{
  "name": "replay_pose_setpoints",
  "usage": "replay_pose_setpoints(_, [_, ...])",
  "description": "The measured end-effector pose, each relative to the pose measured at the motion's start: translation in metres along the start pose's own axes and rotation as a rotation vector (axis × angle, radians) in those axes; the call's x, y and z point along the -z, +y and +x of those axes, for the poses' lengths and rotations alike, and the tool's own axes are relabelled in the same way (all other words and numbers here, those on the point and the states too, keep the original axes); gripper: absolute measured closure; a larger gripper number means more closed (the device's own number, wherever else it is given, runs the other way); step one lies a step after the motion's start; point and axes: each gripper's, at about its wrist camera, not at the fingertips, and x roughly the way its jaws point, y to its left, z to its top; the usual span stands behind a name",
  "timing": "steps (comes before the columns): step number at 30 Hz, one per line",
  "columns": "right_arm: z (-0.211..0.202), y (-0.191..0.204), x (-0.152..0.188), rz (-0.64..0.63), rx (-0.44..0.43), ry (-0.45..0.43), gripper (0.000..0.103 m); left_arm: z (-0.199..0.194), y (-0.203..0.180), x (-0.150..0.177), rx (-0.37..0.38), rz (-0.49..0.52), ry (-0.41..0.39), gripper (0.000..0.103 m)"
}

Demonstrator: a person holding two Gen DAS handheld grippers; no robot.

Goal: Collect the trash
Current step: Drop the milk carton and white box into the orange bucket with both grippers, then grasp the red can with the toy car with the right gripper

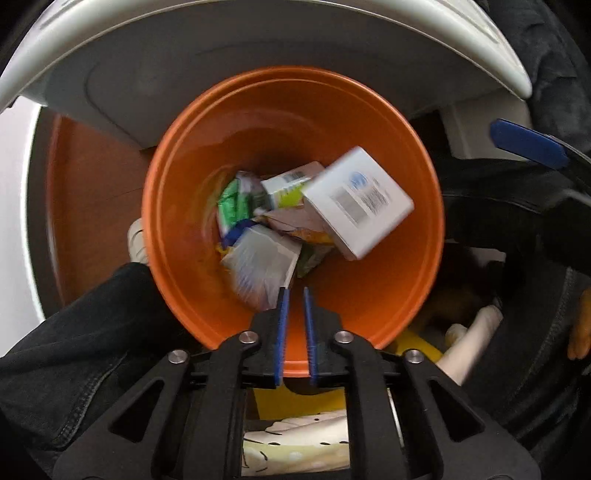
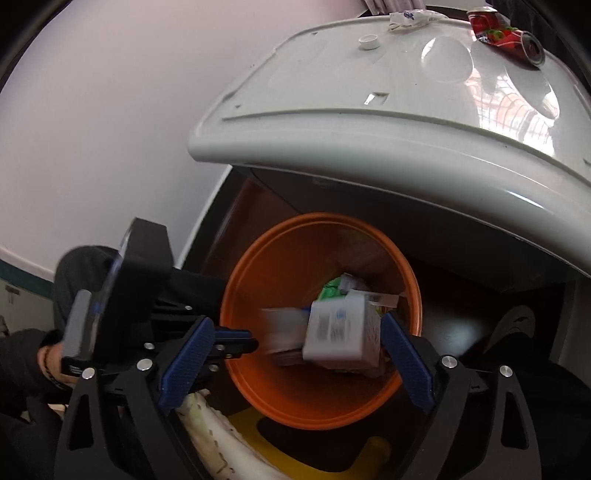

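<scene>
While the white appliance top (image 2: 388, 122) overhangs it, the orange bin (image 1: 177, 236) is seen from above, wrappers (image 1: 236, 201) heaped inside. A blurred white box (image 1: 360, 203) is caught inside the rim, touched by neither gripper. The right gripper (image 2: 295, 354) is spread wide, empty; the left gripper (image 1: 294, 295) is parted narrowly, empty.

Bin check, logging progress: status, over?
Left gripper nearly shut, empty. Right gripper open; white box dropping into orange bin. Can remains on table.
</scene>
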Motion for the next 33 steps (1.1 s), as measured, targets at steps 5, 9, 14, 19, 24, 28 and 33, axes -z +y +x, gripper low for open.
replay_pose_setpoints(5, [-0.03, -0.005, -0.005, 0.007, -0.044, -0.083, 0.013, -0.018, -0.002, -0.001, 0.007, 0.023, -0.049, 0.08])
replay_pose_setpoints(9, [-0.07, -0.011, -0.02, -0.005, -0.046, -0.222, 0.011, -0.04, -0.009, -0.009, -0.011, 0.069, -0.109, 0.078])
replay_pose_setpoints(14, [-0.116, -0.034, -0.043, -0.026, 0.009, -0.34, 0.008, -0.09, -0.002, -0.04, 0.004, 0.076, -0.255, 0.078])
replay_pose_setpoints(19, [-0.151, -0.054, -0.079, -0.047, 0.077, -0.44, 0.007, -0.143, 0.02, -0.085, -0.002, 0.028, -0.425, 0.068])
replay_pose_setpoints(24, [-0.176, -0.079, -0.114, -0.042, 0.128, -0.514, 0.005, -0.176, 0.026, -0.121, -0.025, 0.027, -0.531, 0.066])
replay_pose_setpoints(28, [-0.174, -0.1, -0.144, -0.045, 0.187, -0.52, 0.005, -0.182, 0.018, -0.149, -0.037, 0.039, -0.58, 0.066])
replay_pose_setpoints(33, [-0.156, -0.135, -0.191, -0.064, 0.258, -0.466, 0.005, -0.185, 0.022, -0.182, -0.032, 0.017, -0.608, 0.066])
